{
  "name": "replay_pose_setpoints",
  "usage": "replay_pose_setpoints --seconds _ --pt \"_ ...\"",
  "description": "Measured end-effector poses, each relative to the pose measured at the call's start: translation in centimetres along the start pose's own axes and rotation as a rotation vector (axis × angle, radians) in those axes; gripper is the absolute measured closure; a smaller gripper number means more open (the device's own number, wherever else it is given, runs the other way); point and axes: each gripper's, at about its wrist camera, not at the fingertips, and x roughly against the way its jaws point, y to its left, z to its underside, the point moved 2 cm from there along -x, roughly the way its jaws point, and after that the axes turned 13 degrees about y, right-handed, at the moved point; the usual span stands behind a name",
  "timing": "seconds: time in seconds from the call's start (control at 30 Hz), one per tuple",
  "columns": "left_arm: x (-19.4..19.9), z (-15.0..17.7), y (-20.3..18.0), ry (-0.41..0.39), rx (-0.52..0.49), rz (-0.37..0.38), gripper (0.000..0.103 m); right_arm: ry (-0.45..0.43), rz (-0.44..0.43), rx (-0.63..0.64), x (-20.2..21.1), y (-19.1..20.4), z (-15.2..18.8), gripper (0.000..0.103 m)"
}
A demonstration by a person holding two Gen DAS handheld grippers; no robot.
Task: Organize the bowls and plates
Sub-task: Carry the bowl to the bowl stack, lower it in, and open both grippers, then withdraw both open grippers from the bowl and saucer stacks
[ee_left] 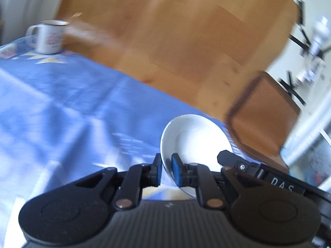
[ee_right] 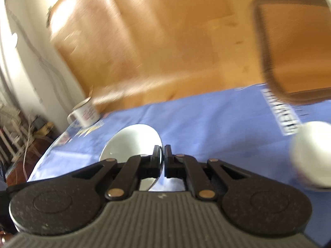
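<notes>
A white bowl (ee_left: 194,138) hangs tilted over the blue tablecloth (ee_left: 62,107). My left gripper (ee_left: 166,169) is shut on its left rim, blue pads on either side of the wall. My right gripper (ee_left: 227,157) comes in from the right at the bowl's opposite rim. In the right wrist view the same bowl (ee_right: 132,142) lies left of my right gripper (ee_right: 163,155), which is shut on its rim. A second white dish (ee_right: 310,155), blurred, sits on the cloth at the right.
A white enamel mug (ee_left: 50,38) (ee_right: 86,113) stands at the far left corner of the cloth. A brown chair seat (ee_left: 260,115) (ee_right: 293,47) stands just past the table edge, over wooden floor (ee_left: 175,31). Both views are motion-blurred.
</notes>
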Motion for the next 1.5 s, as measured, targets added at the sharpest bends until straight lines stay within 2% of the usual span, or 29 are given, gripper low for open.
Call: replay_pose_setpoints --seconds 0.23,0.43,0.67,0.73,1.0,1.13,1.3,1.5 --pt "-3.5 1.4 -9.2 0.081 -0.143 0.108 0.092 -0.123 0.117 -0.111 6.0 -7.1 0.3 0.097" --pt "-6.6 2.5 -14.4 0.15 -0.225 0.13 0.092 -0.155 0.18 -0.206 8.3 -12.1 1.4 0.097" --pt "-8.7 2.8 -15.3 0.192 -0.236 0.096 0.092 -0.133 0.174 -0.253 7.9 -14.3 2.2 0.097" --pt "-9.1 2.6 -15.4 0.194 -0.23 0.078 0.091 -0.128 0.171 -0.261 7.5 -14.4 2.1 0.092" --pt "-8.0 2.3 -15.8 0.152 -0.264 0.061 0.088 -0.168 0.194 -0.27 8.6 -14.9 2.0 0.089" --pt "-7.5 2.6 -16.3 0.126 -0.292 0.052 0.078 -0.166 0.198 -0.265 8.7 -14.9 2.1 0.089" --pt "-6.6 2.4 -16.2 0.075 -0.313 0.01 0.077 -0.16 0.196 -0.26 8.5 -14.7 2.0 0.089" --pt "-6.3 2.4 -15.9 0.027 -0.356 -0.09 0.077 -0.161 0.185 -0.241 8.5 -14.2 1.9 0.089"
